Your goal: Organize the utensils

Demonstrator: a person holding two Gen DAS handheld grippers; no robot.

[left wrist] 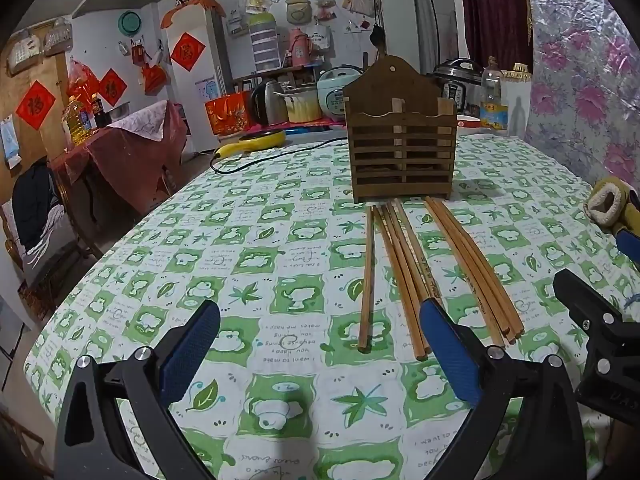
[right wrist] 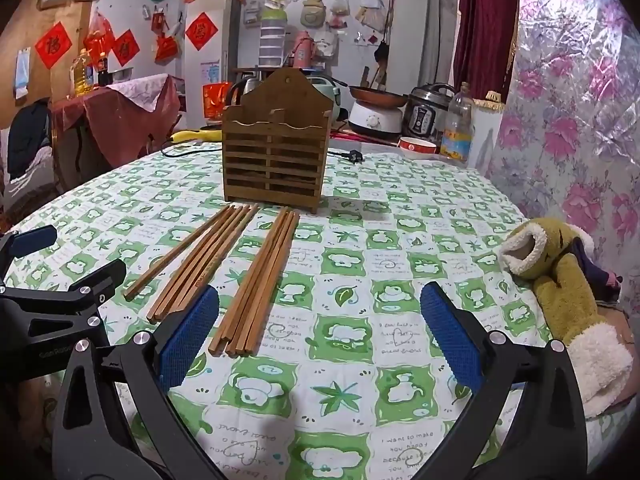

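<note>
- Brown slatted wood made up the utensil holder (left wrist: 401, 148); it stood upright on the green-checked tablecloth (left wrist: 248, 264), and its contents could not be made out through the slats.
- Your left gripper (left wrist: 320, 344) and right gripper (right wrist: 320, 328) both gaped wide, holding nothing and hovering above the cloth.
- The chopsticks (right wrist: 256, 276) lay flat in loose bundles just before the holder, light wood, tips toward it.

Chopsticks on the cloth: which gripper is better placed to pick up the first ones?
Probably the right gripper: open, and the near ends of the right-hand chopsticks lie just inside its left finger. The left gripper, also open, faces mostly bare cloth; the left-hand chopsticks lie past its right finger.
</note>
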